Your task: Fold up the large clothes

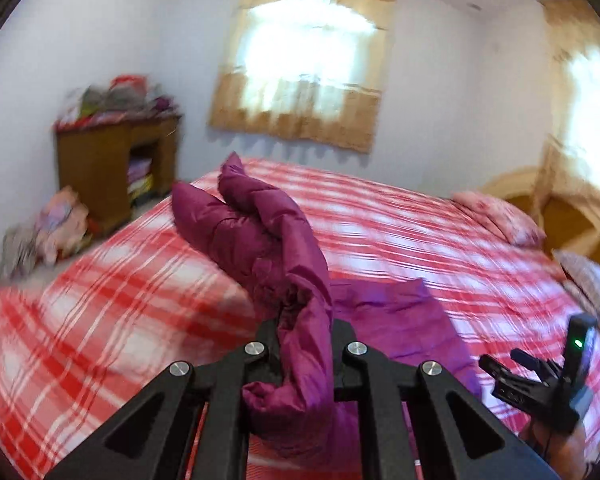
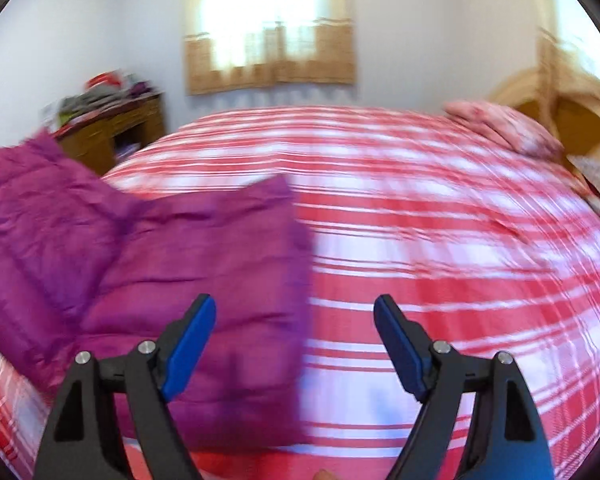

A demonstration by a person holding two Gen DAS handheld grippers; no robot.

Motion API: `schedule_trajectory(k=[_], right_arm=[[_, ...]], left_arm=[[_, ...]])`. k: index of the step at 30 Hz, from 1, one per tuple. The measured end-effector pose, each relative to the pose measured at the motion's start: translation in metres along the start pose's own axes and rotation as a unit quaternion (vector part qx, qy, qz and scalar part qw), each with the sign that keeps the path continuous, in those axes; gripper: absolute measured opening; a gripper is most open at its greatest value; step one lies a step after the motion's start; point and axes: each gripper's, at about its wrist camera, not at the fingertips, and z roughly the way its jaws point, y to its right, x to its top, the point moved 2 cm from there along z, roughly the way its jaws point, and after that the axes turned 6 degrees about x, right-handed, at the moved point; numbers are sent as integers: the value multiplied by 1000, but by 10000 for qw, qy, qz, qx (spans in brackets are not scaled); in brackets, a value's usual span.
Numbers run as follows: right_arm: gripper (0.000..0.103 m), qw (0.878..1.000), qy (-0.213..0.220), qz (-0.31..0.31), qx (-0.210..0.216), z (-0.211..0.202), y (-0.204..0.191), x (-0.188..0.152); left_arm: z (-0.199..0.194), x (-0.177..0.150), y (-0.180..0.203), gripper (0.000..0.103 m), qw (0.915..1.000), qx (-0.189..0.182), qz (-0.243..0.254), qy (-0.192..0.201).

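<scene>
One puffy purple jacket (image 1: 260, 232) lies partly on the bed (image 1: 400, 232), its bunched edge clamped in the left gripper (image 1: 306, 344). Right gripper (image 2: 296, 344) gapes empty. Light, soft, probably slippery; best pinched at a seam or hem.

Bunched magenta jacket (image 1: 300, 344) fabric hides the left gripper's (image 1: 306, 332) fingertips. Motion blur smears the plaid bedspread (image 2: 440, 240) and the clothes heaped on the wooden cabinet (image 1: 96, 168), so single garments cannot be told apart. The right-wrist picture's left edge cuts off the jacket.
</scene>
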Motion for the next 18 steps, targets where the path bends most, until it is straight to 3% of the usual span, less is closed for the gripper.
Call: schedule_trajectory(k=[7,10,14,18], right_arm=[[84,9964,-148,666,-513,-3,76,-10],[84,9946,-178,844,-582,-6,93,-19],[84,9927,-241,1029,-573,-2,109,-28],[84,9916,-358,1159,-459,1,118,-38]], left_arm=[[31,-7,110,9,9917,-283,1248,-152],[52,-31,155,10,9812,-270,1883,-313],[79,-77,203,10,9603,-230,2719,-580],[80,-101,232,18,9405,-38,3360,-496]])
